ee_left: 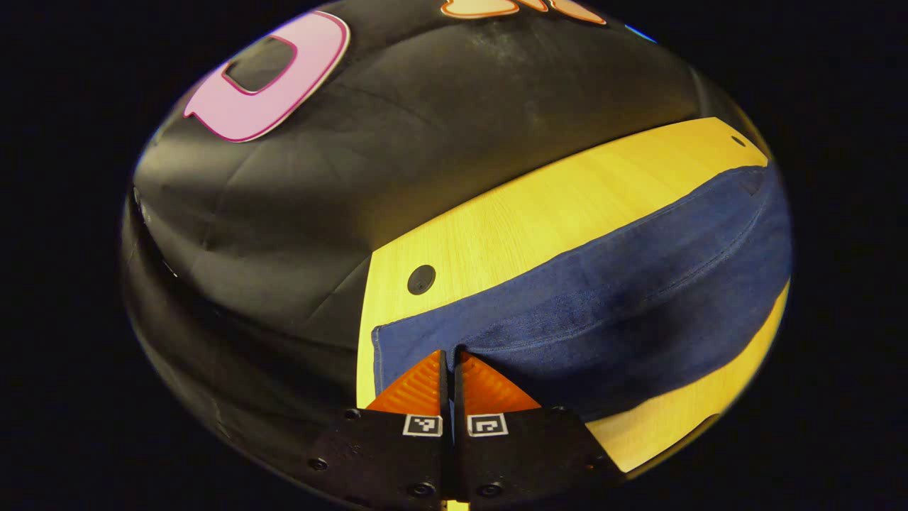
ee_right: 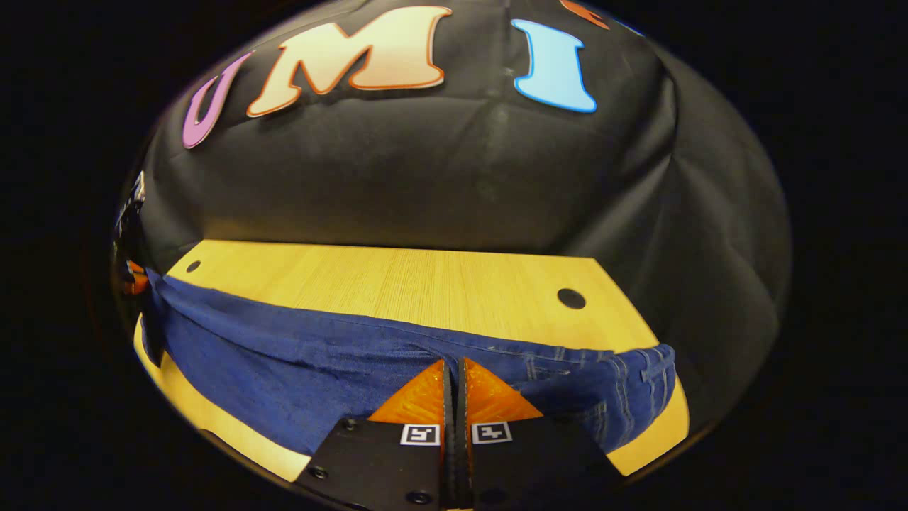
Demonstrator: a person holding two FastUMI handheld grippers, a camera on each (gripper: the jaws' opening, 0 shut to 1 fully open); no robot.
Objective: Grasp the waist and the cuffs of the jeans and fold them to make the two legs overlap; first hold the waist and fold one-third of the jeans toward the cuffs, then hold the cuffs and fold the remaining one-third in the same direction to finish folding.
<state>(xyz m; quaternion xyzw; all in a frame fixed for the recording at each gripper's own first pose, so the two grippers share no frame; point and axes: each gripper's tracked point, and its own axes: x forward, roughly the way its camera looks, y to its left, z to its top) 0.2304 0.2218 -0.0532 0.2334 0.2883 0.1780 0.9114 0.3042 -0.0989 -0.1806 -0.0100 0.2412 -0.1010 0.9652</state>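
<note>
- While the jeans (ee_left: 603, 284) lay along the table (ee_left: 525, 213), the left gripper (ee_left: 450, 355) had its jaws clamped on denim near the cuff edge.
- Right gripper (ee_right: 452, 363) was pinched tight on the fabric too, waist (ee_right: 631, 383) just off to the right of its jaws.
- Table's far edge sat beyond both.

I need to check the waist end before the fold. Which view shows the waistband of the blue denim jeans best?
The right gripper view: the waistband with its belt loops and stitching lies at the right. The left gripper view shows the blue denim jeans as plain cloth, with no waist detail I can make out.
</note>
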